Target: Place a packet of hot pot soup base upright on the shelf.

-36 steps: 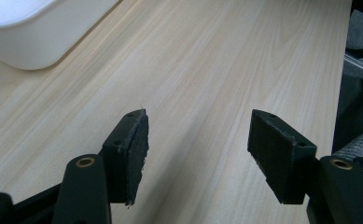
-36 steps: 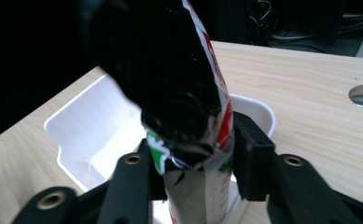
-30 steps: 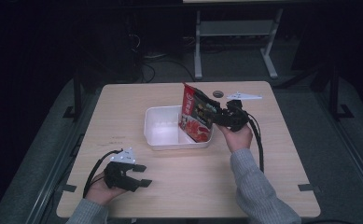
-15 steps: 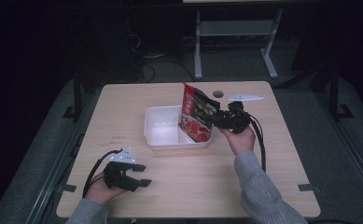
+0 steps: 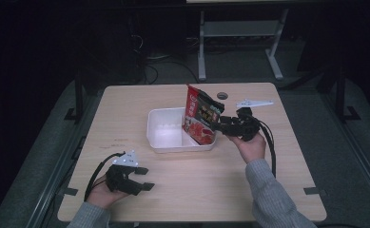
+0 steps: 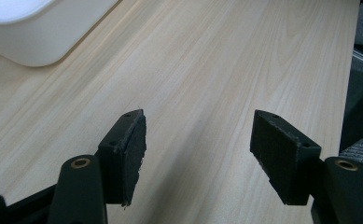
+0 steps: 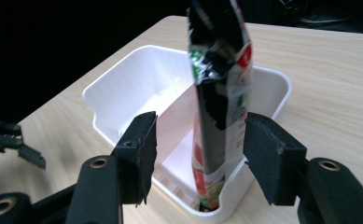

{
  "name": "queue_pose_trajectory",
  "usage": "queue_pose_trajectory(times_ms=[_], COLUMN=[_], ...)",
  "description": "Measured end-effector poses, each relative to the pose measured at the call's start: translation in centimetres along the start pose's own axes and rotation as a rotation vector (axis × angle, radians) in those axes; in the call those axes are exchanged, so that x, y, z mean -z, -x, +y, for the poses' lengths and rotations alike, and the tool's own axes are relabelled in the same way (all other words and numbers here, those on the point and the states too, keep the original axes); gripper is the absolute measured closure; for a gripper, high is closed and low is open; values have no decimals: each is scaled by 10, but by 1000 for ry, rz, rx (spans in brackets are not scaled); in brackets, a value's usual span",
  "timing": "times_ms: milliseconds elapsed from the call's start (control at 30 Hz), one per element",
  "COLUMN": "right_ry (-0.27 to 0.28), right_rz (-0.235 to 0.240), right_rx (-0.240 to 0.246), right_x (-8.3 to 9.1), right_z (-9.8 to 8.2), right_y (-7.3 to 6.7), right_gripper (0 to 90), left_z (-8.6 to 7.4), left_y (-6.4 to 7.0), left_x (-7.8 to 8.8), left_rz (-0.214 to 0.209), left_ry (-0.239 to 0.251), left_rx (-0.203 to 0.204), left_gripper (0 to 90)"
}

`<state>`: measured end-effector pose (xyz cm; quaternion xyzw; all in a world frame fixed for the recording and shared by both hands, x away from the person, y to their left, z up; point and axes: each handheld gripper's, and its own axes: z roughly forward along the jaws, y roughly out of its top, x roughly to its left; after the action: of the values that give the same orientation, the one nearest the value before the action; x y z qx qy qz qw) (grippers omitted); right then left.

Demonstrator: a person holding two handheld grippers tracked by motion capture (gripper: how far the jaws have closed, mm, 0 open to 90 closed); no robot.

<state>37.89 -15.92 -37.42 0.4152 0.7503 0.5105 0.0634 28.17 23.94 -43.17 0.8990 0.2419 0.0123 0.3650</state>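
Note:
A red and black snack bag [image 5: 199, 116] stands upright in the right end of a white plastic bin [image 5: 166, 142] at the middle of the table. My right gripper [image 5: 216, 124] reaches in from the right, one jaw on each side of the bag [image 7: 221, 93]. Its jaws have just been opening. The pads stand apart from the bag and do not press on it. The bin [image 7: 123, 79] has nothing else in it. My left gripper [image 5: 144, 178] rests low at the table's near left, open, with bare wood between its jaws [image 6: 198, 140].
A small round hole [image 5: 222, 95] sits in the tabletop behind the bin. A white metal stand [image 5: 239, 33] rises beyond the far edge. The table's right edge [image 6: 356, 46] runs close beside my left gripper, which appears far off at the left [image 7: 6, 137].
The right gripper has eased slightly back from the bag, which stays standing in the bin. The left gripper has not moved.

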Motion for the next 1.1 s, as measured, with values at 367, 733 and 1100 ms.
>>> queue_pose_trajectory(times_ms=[367, 733, 1100], right_ry=[-19, -46, -75], right_rz=[7, 8, 10], right_rx=[18, 51, 44], right_x=[9, 25, 40], right_z=[-10, -14, -30], right_y=[-4, -10, -3], right_gripper=[433, 426, 416], left_z=[-1, -1, -1], left_y=[1, 1, 1], left_x=[1, 1, 0], left_rz=[13, 16, 17], left_ry=[-2, -3, -6], left_rx=[0, -2, 1], left_gripper=[352, 351, 351])
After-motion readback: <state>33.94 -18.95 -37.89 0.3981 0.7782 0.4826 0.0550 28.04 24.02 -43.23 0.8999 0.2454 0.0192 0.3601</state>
